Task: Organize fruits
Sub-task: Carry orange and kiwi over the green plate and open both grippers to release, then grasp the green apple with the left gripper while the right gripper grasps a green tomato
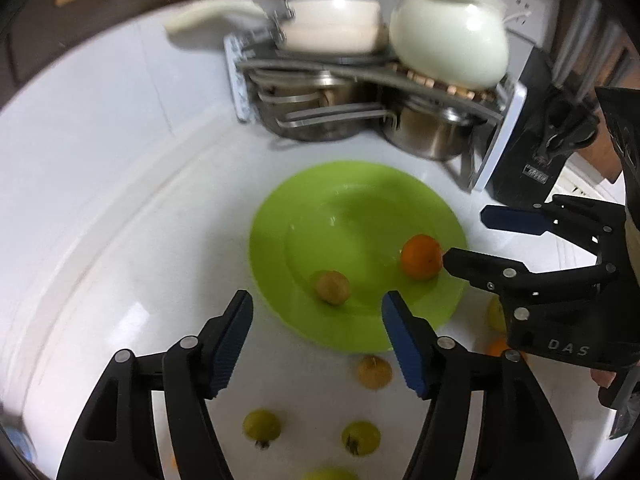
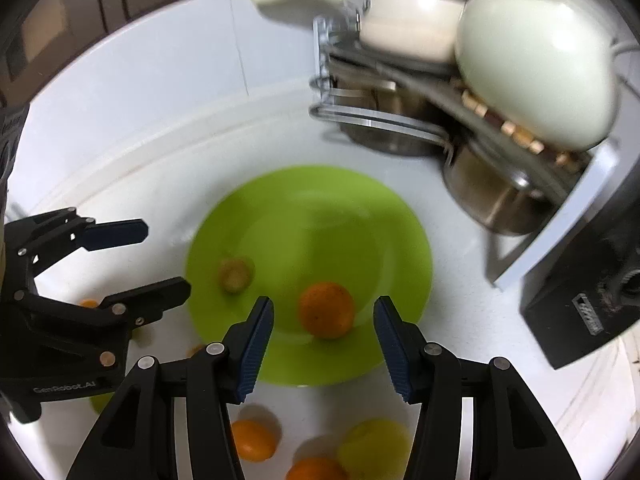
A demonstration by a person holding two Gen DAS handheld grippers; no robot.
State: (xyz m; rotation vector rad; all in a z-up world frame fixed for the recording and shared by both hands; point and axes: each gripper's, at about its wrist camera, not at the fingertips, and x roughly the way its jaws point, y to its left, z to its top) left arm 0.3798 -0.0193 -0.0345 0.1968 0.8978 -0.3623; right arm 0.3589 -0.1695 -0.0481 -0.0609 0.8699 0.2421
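A lime-green plate point(image 1: 360, 204) point(image 2: 312, 208) lies on the white counter. On it rest an orange point(image 1: 421, 257) point(image 2: 326, 310) and a small brownish fruit point(image 1: 333, 287) point(image 2: 235, 275). My left gripper point(image 1: 318, 304) point(image 2: 160, 256) is open above the plate's near-left edge, with nothing between its fingers. My right gripper point(image 2: 324, 312) point(image 1: 466, 236) is open too; the orange lies on the plate below the gap and the pads do not touch it. Loose fruit lies near the plate: a brownish one point(image 1: 374, 371), green ones point(image 1: 262, 426) point(image 1: 360, 438), oranges point(image 2: 253, 440) point(image 2: 316, 470) and a yellow one point(image 2: 376, 444).
Behind the plate a metal rack point(image 1: 360, 64) point(image 2: 400, 80) holds steel pots point(image 1: 430, 128) point(image 2: 492, 196), cream pans and a white kettle point(image 1: 448, 32) point(image 2: 532, 64). A black knife block point(image 1: 532, 152) point(image 2: 588, 292) stands to the right. White tiled wall curves along the left.
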